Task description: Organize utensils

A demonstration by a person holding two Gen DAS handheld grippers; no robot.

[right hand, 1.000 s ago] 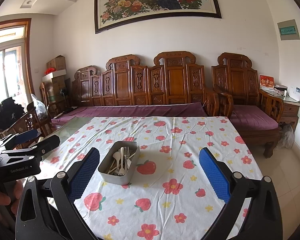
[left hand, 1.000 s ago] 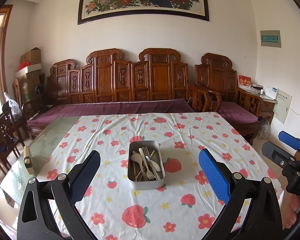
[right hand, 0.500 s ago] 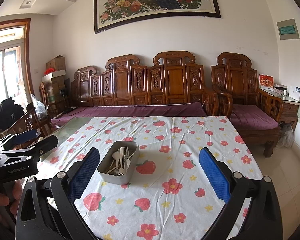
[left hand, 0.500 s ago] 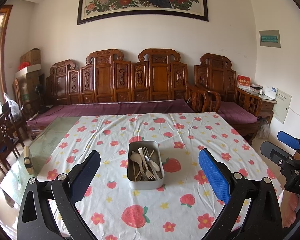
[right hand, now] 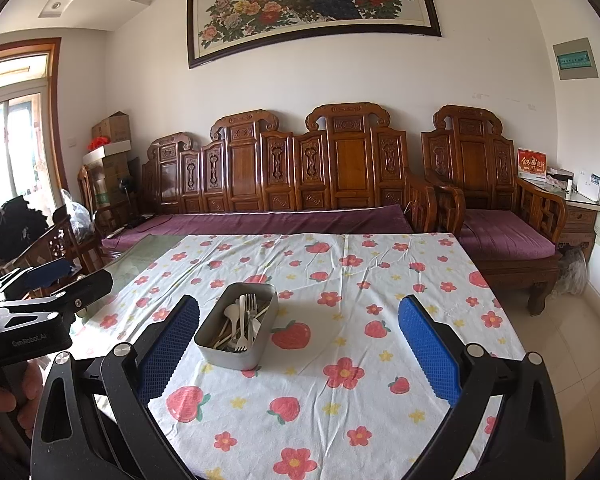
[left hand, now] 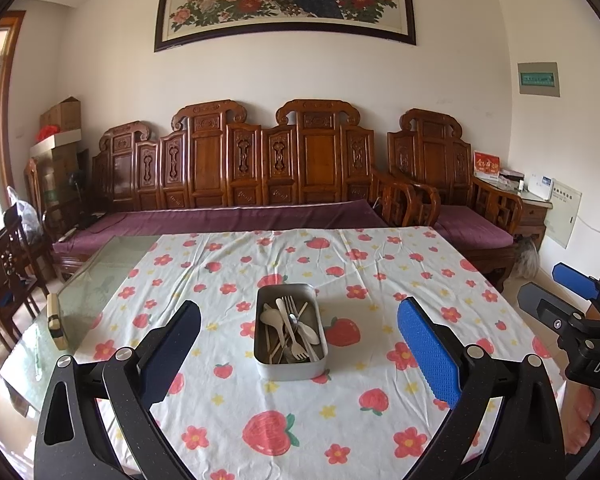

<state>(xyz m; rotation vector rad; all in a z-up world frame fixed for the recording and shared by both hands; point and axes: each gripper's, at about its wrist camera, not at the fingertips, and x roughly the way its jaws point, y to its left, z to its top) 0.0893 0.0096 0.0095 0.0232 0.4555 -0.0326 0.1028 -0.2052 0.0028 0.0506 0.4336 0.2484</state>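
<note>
Left wrist view: left hand-held gripper (left hand: 298,354) spread wide, holding nothing; right hand-held gripper (right hand: 298,354) likewise wide apart, empty. Metal tin (left hand: 290,332) of utensils (left hand: 290,330) sits mid-surface (left hand: 380,424), untouched.

Bright daylight from the left window (right hand: 8,140); sharp, edges fisheye-bent

1. The right tool (right hand: 298,344) hangs above the desk (right hand: 380,360) with its 2 blue-padded fingers (right hand: 430,352) spread wide, gripping nothing.
2. A metal tin (right hand: 236,326) sits on the strawberry-print cloth (right hand: 340,400), holding pale spoons (right hand: 231,314), a fork (right hand: 247,320) and chopsticks.
3. The left tool (right hand: 52,280) shows at the left edge, held by a hand (right hand: 4,400).
</note>
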